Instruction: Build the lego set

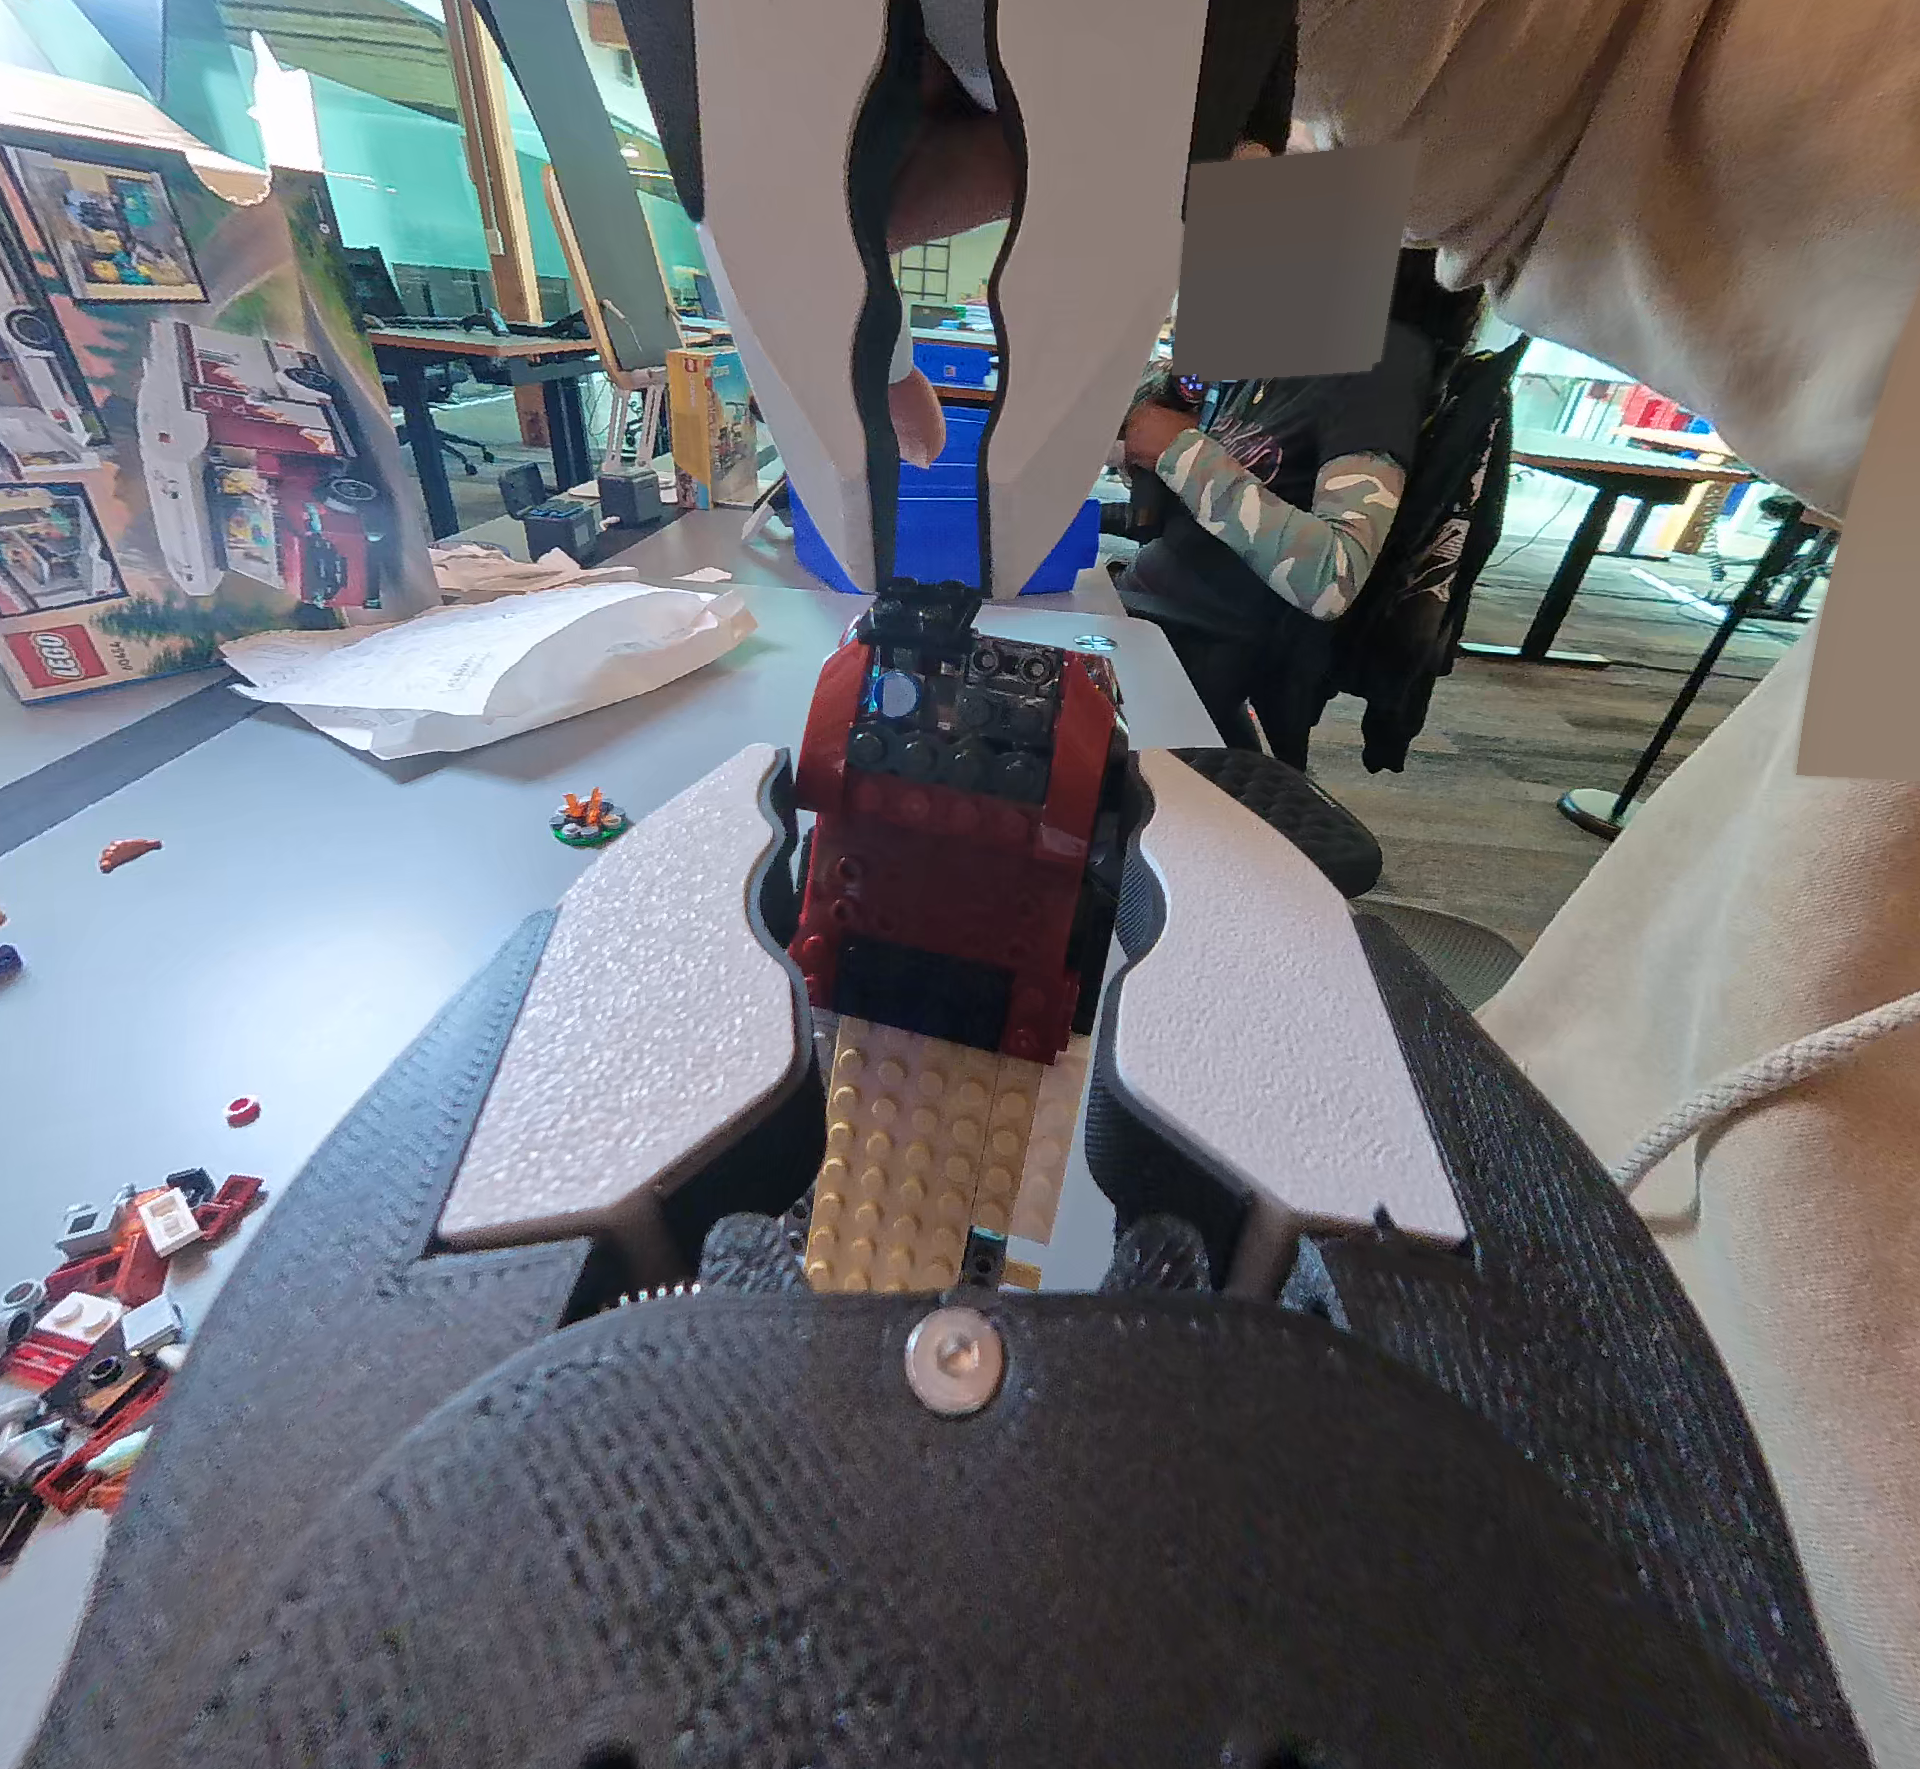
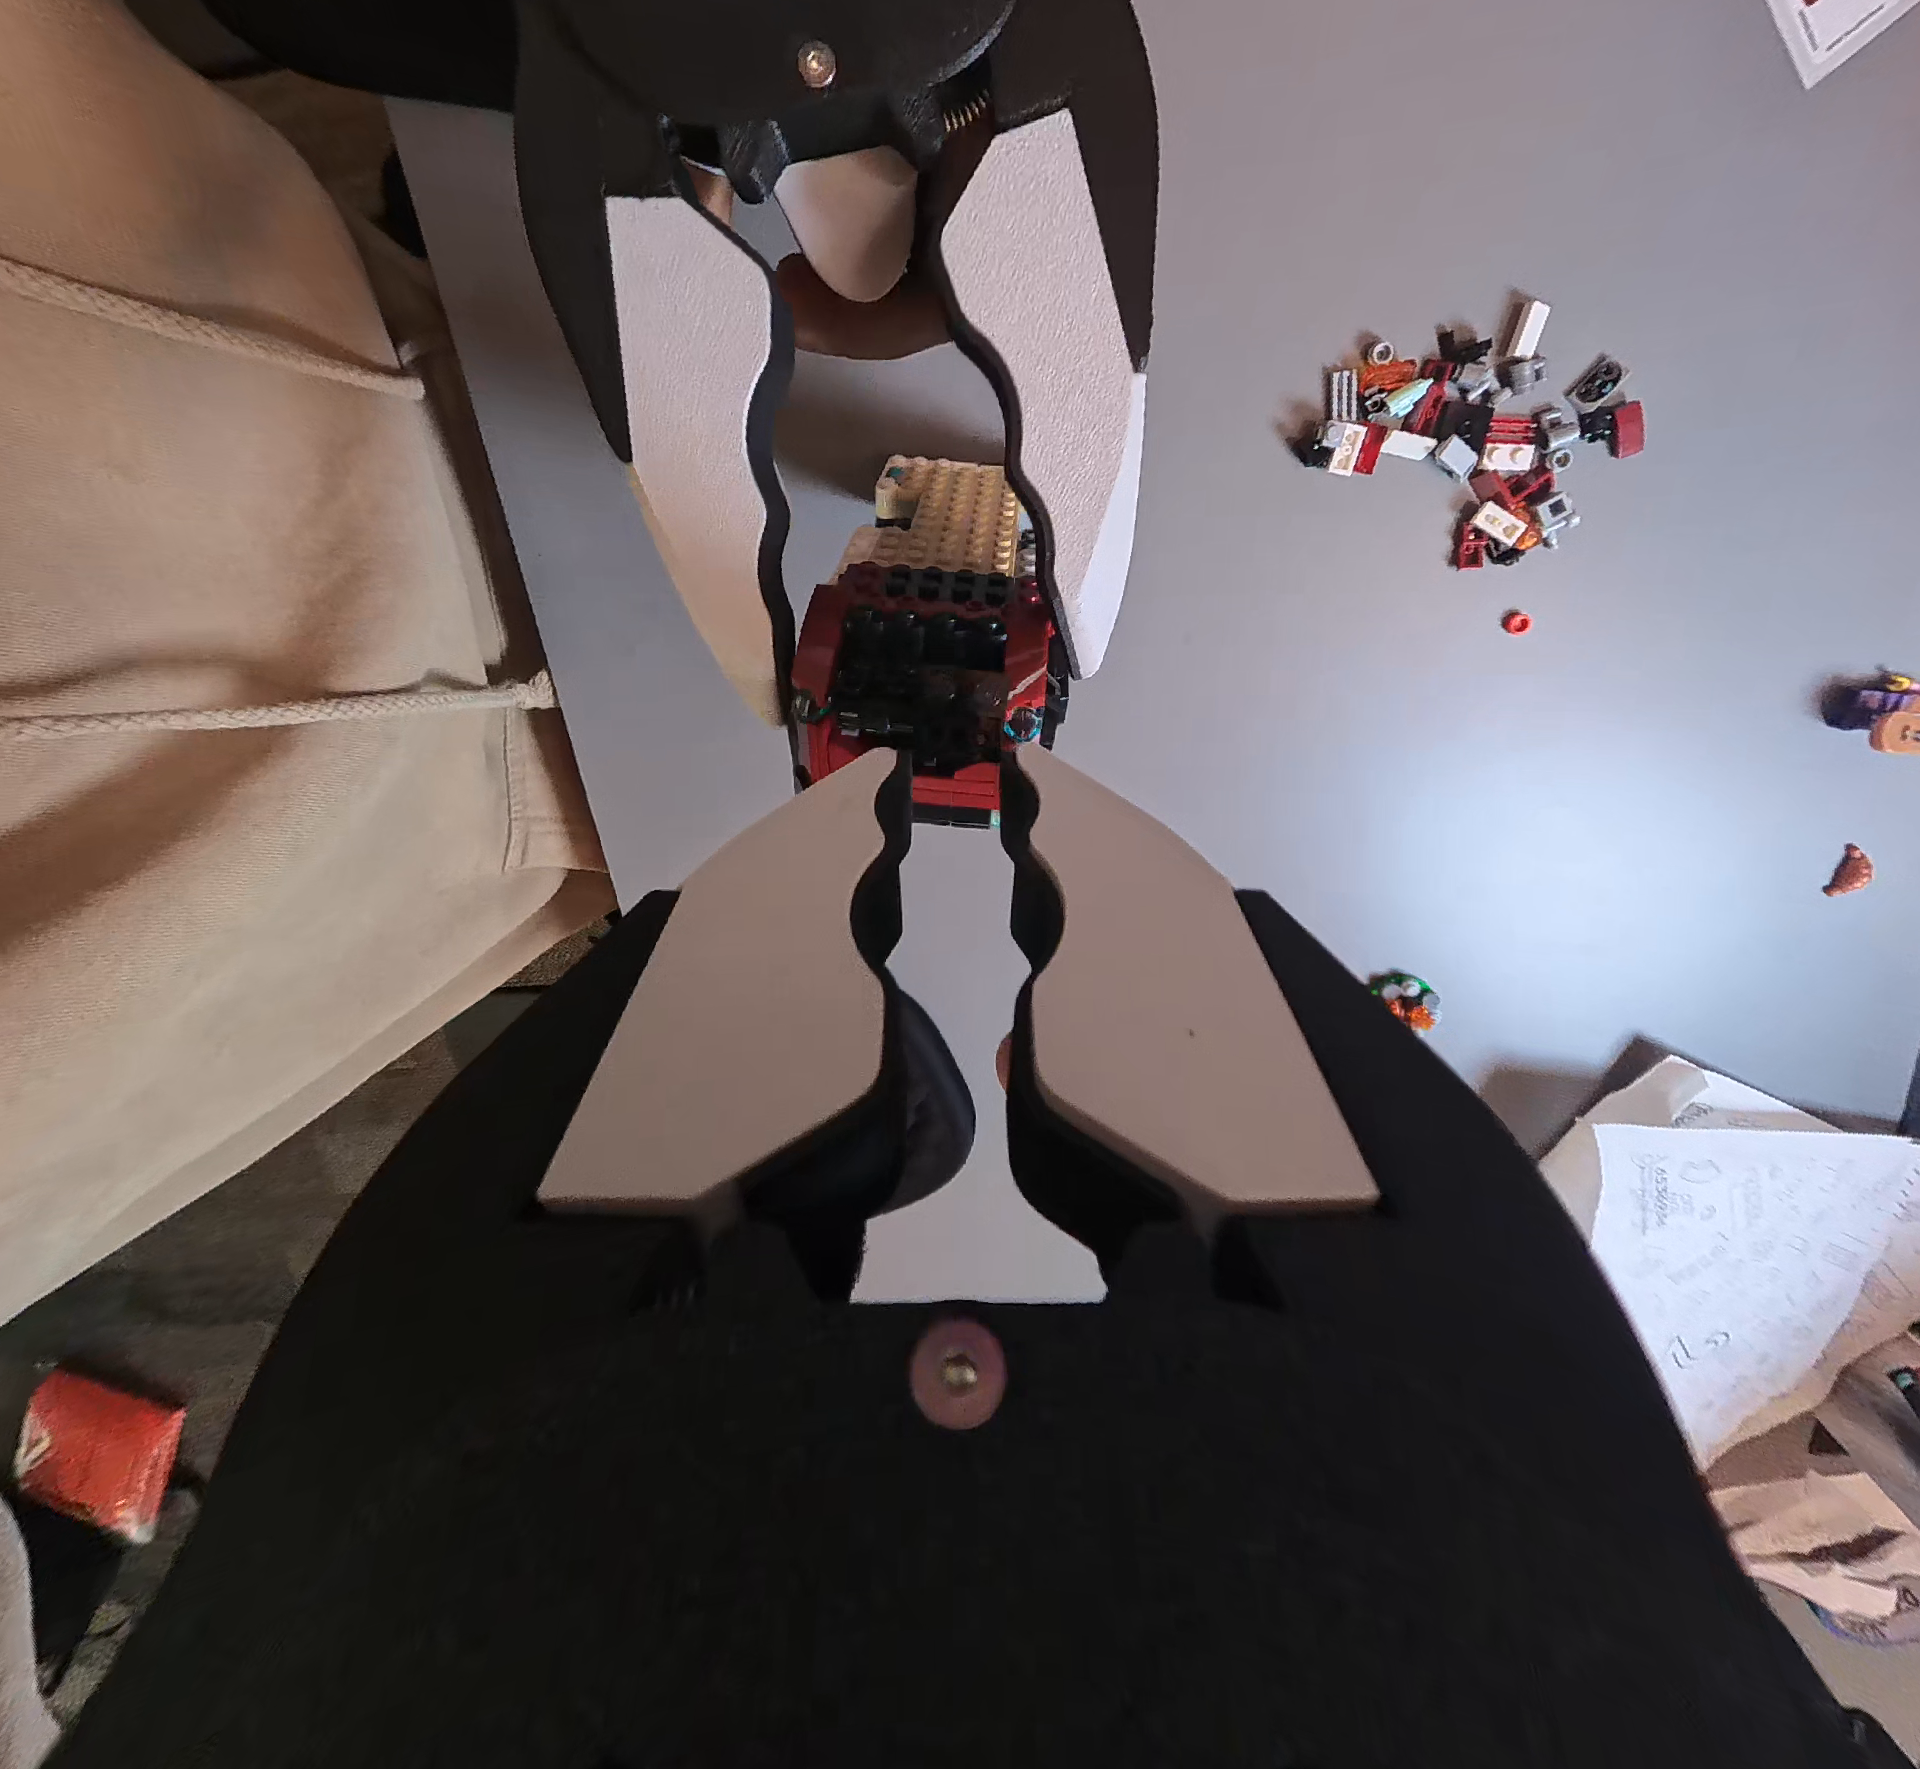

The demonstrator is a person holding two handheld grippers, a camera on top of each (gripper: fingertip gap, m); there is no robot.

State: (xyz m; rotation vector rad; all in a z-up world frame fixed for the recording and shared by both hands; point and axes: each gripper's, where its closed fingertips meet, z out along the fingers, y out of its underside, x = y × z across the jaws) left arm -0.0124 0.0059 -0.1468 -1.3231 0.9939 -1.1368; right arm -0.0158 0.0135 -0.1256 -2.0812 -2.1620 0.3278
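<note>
A: Grippers?
B: Two. Left gripper (image 1: 951,784) clamps one dark red, black and tan brick vehicle (image 1: 940,888). Right gripper (image 2: 956,763) grips one small black brick (image 1: 920,613), touching the vehicle's front end.

A: Loose stuff left of the left gripper?
B: One pile of small bricks (image 1: 94,1304), too jumbled to count. One red round stud (image 1: 242,1110), one brown curved piece (image 1: 130,852), one green disc with orange bits (image 1: 589,820).

A: Boxes, paper?
B: One big printed box (image 1: 177,410), one smaller yellow box (image 1: 712,426) farther off. One white paper bag (image 1: 488,654). One blue bin (image 1: 940,524) past the right gripper.

A: People?
B: One seated person (image 1: 1278,514) beyond, one beige sleeve (image 1: 1610,109) close.
</note>
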